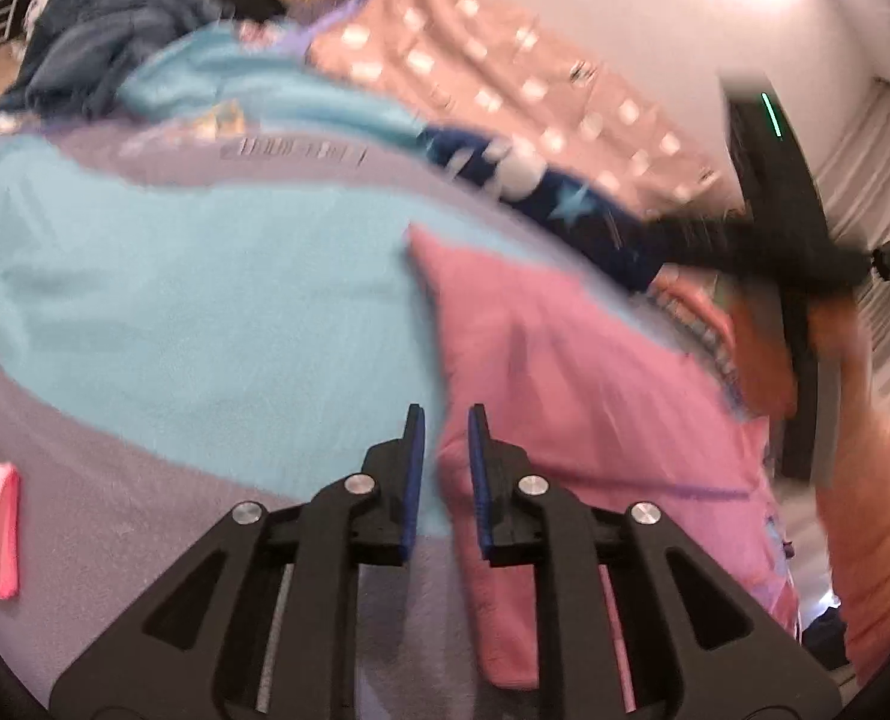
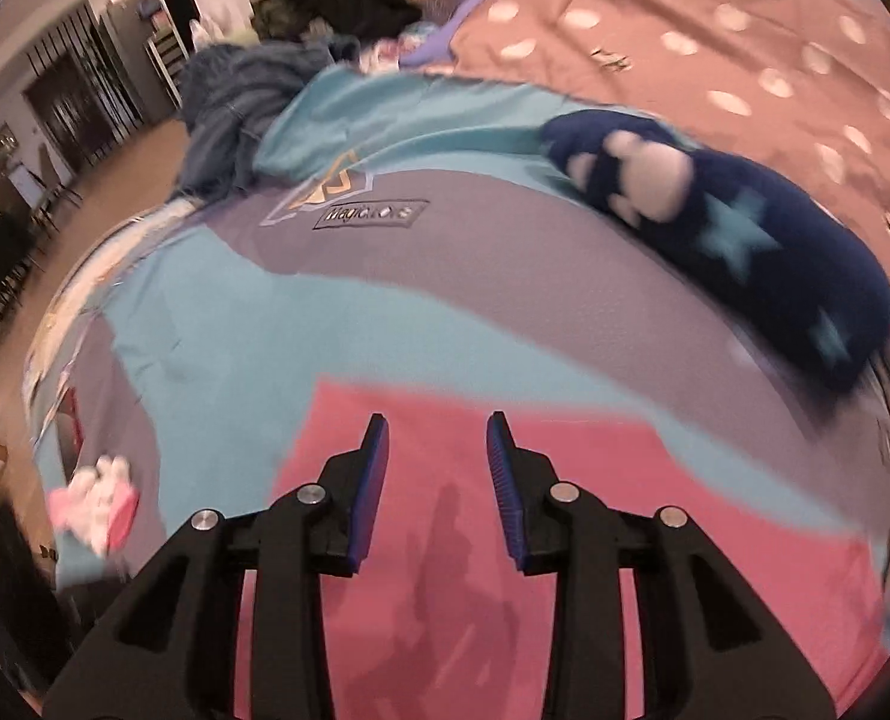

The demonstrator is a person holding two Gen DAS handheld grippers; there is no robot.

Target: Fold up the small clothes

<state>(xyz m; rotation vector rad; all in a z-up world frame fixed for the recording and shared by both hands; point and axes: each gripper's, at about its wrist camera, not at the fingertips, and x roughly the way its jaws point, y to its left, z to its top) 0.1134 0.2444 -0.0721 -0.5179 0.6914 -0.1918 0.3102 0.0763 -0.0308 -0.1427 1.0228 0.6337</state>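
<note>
Jaws parted and empty on both the left gripper point(image 1: 446, 420) and right gripper point(image 2: 437, 429). Pink garment point(image 2: 565, 540) spread flat on the bed point(image 2: 385, 300), directly beneath the right gripper, rightward of the left. Probably nearer the right for a first grab.

A flat pink cloth garment point(image 2: 565, 540) lies on the turquoise-and-grey printed bedspread point(image 2: 385, 312). Beyond it to the right rests a navy star-patterned fleece garment point(image 2: 745, 252). Far left sits what seems a small pink-and-white sock point(image 2: 97, 498), blurred.
</note>
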